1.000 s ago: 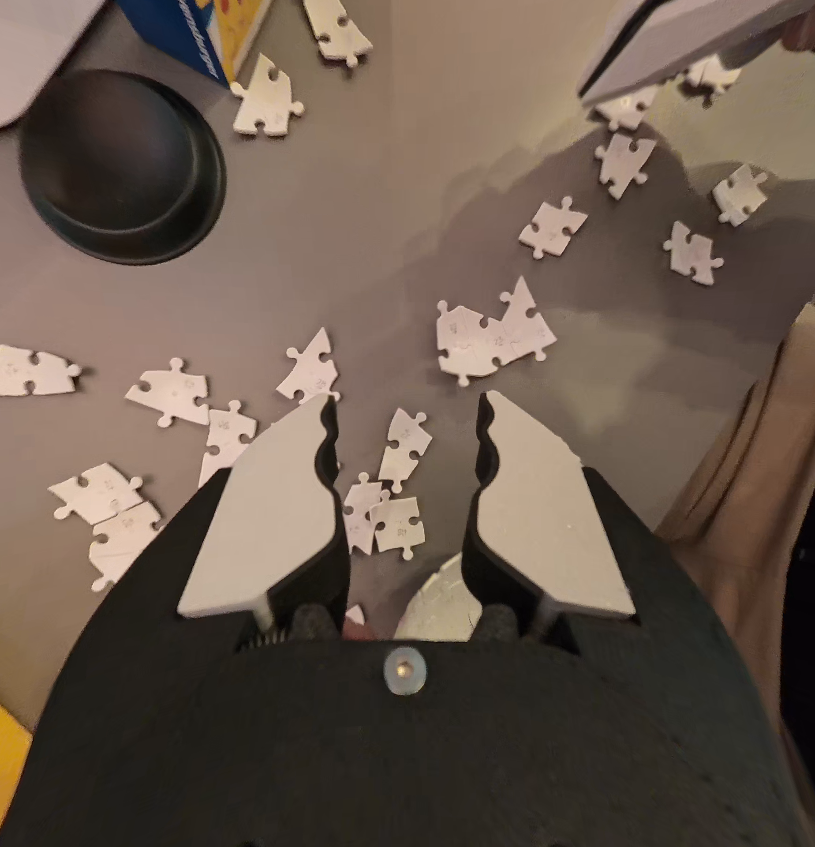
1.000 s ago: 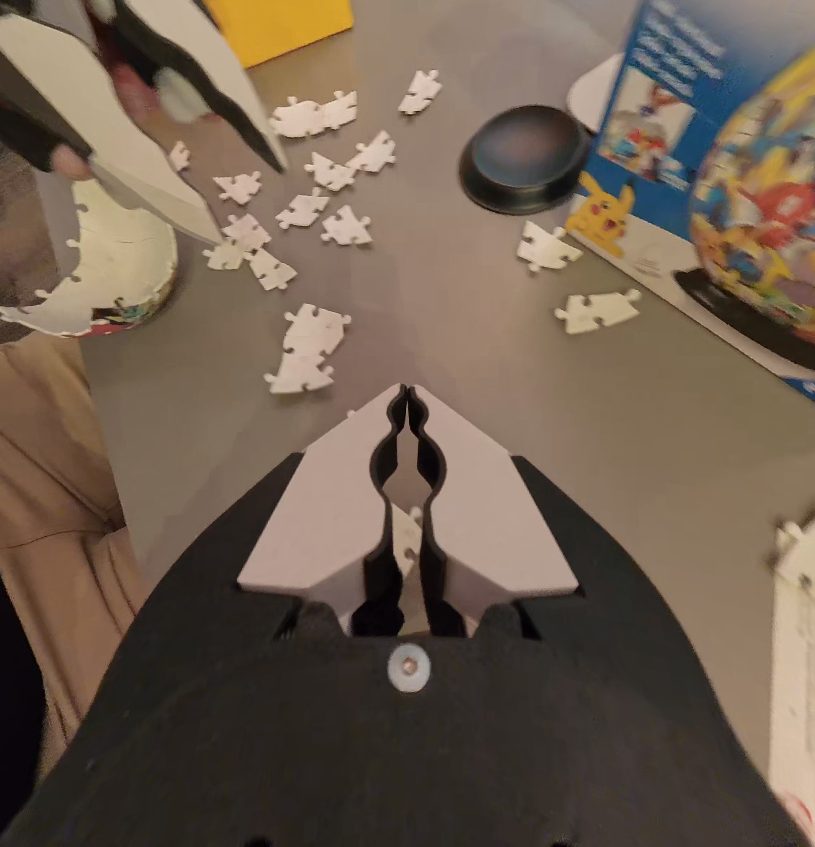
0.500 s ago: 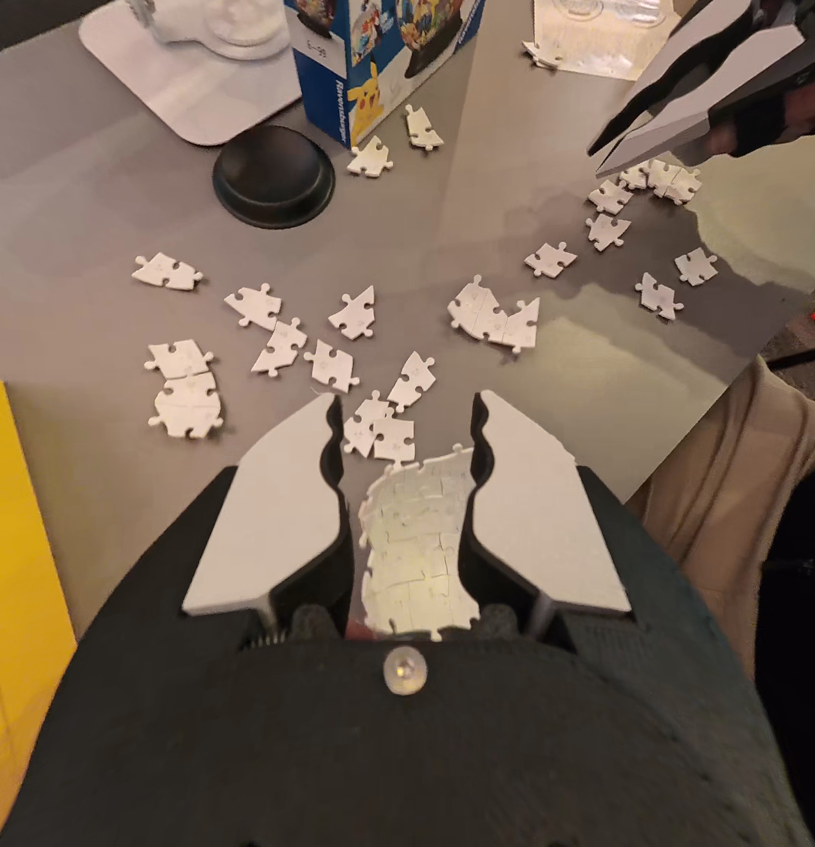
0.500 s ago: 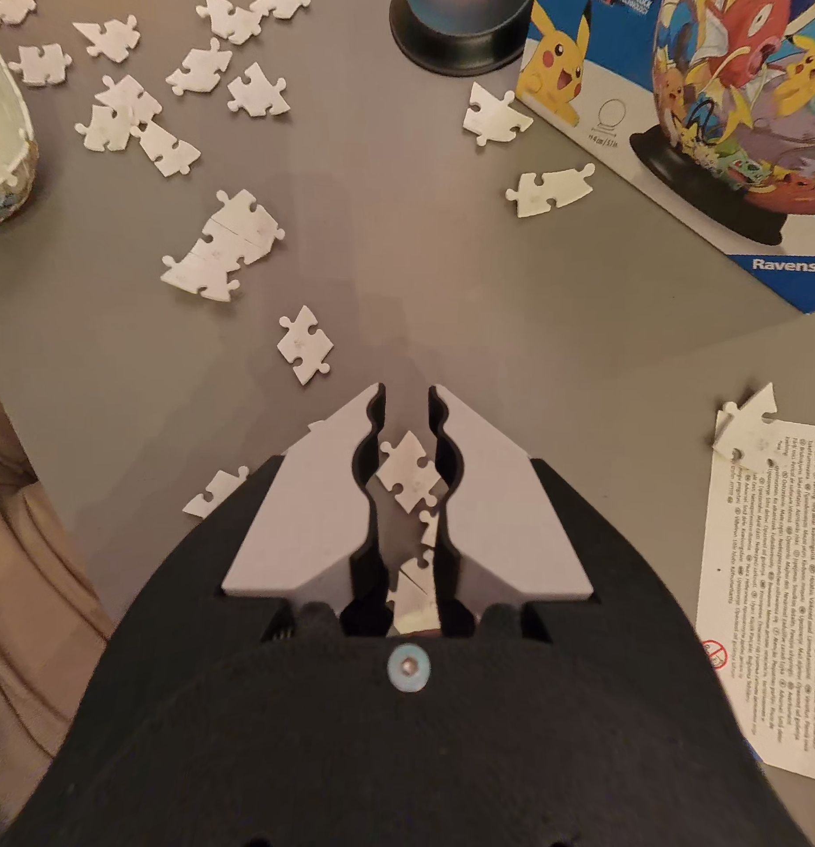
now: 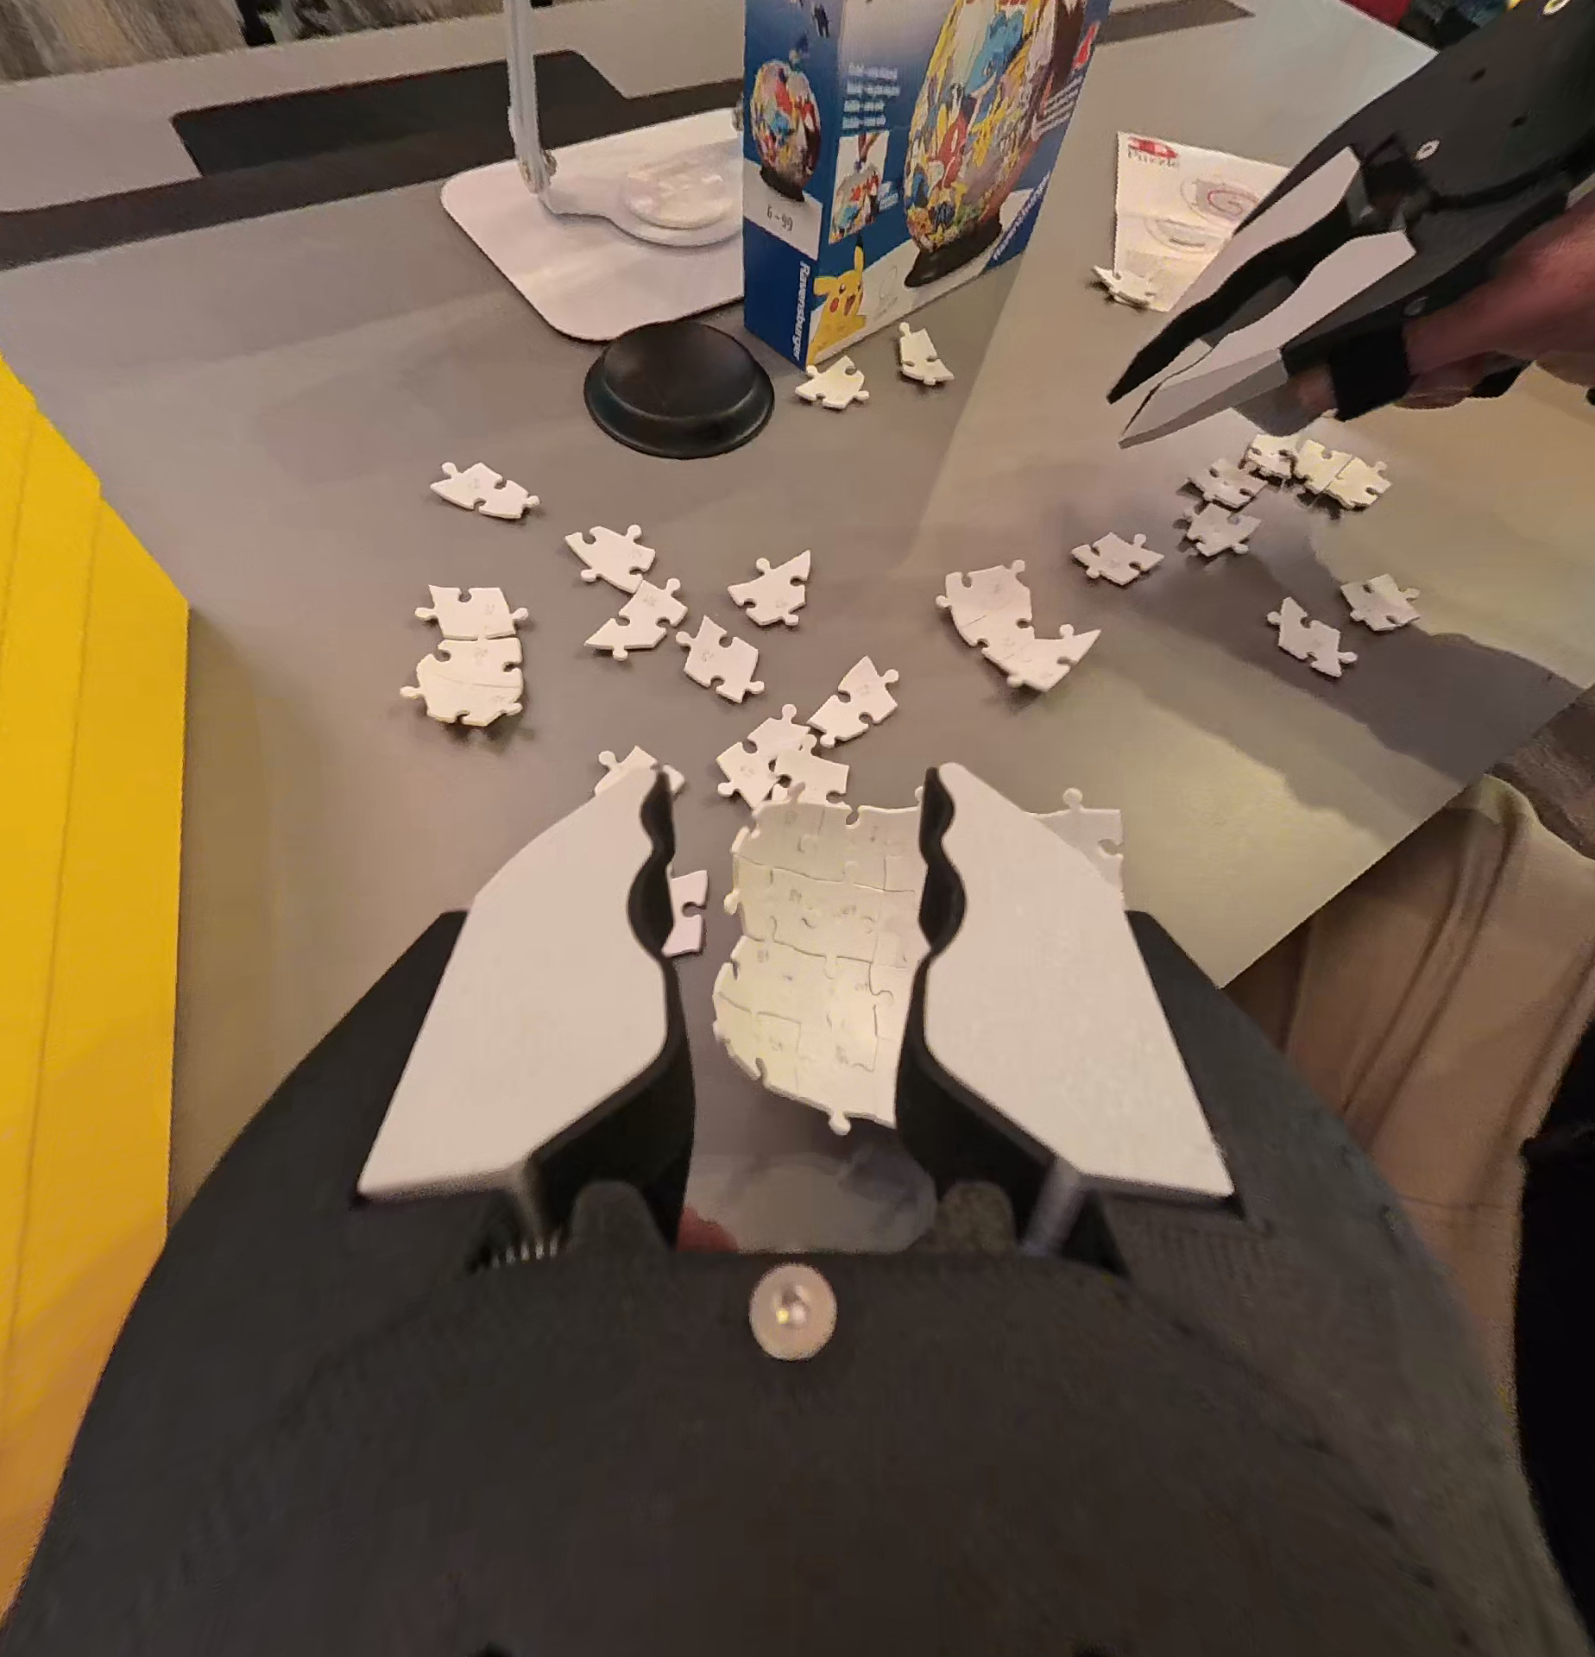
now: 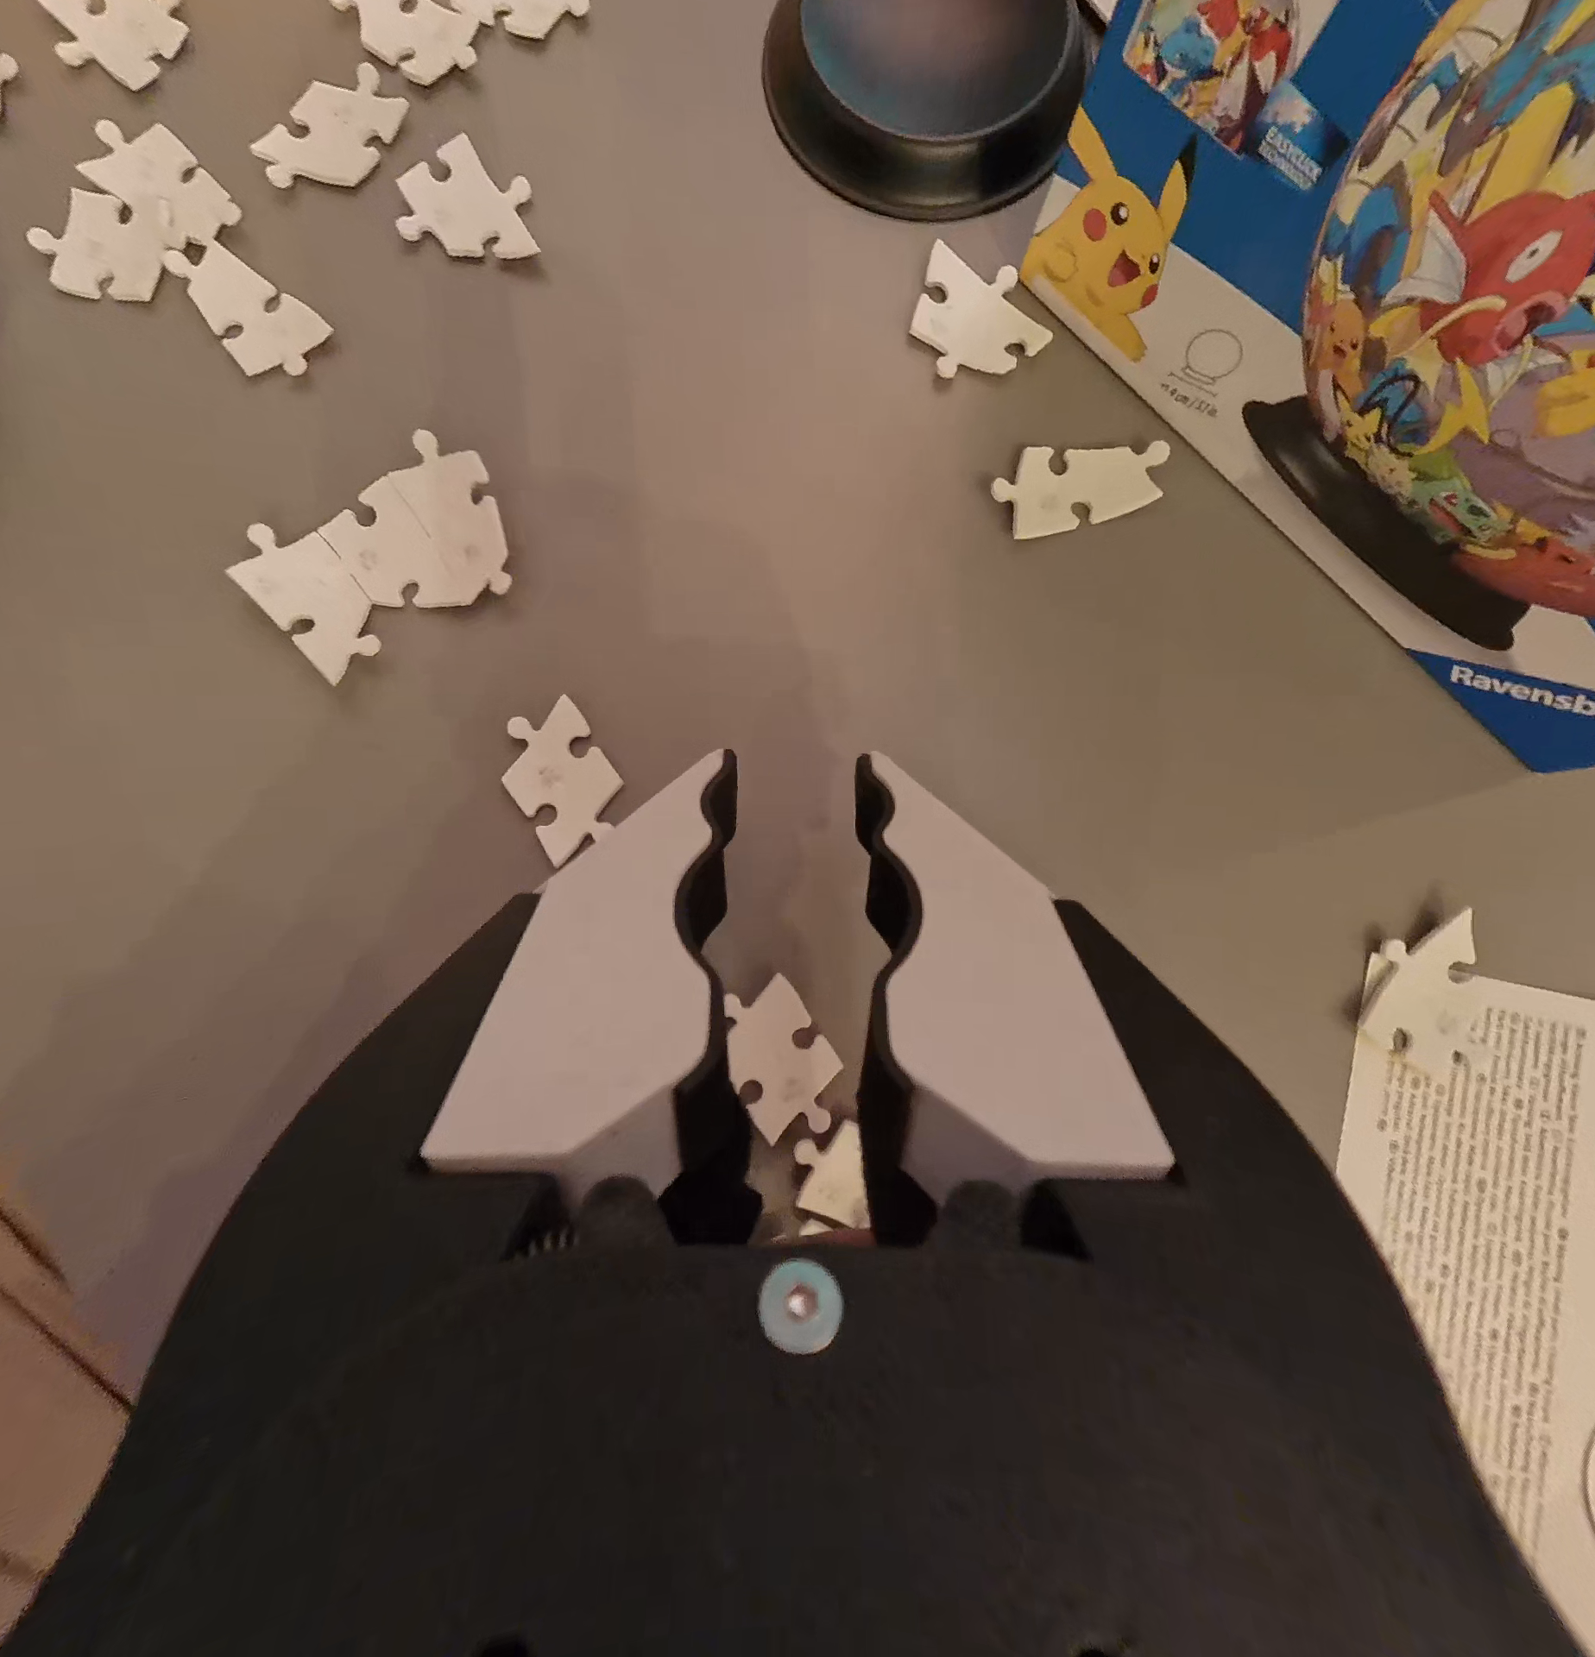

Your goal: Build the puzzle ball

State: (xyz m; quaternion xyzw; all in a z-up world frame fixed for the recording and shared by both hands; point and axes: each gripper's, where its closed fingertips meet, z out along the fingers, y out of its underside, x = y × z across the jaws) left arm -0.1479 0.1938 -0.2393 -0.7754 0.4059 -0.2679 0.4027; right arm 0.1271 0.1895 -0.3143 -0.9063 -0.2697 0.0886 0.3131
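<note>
Both tools empty: left tool (image 5: pixel 794 798) wide above the curved white half-built puzzle shell (image 5: pixel 821 950), right tool (image 6: pixel 794 771) narrower (over a loose white piece (image 6: pixel 780 1067)); a careless closing may crack the shell's joints.

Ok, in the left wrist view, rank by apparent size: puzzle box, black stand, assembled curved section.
1. puzzle box
2. assembled curved section, though it lies nearest the camera, so this rank is unsure
3. black stand

The puzzle box (image 6: pixel 1368 296) is running past the frame's right edge; the right gripper (image 6: pixel 794 780) is covering pieces beneath it.
</note>
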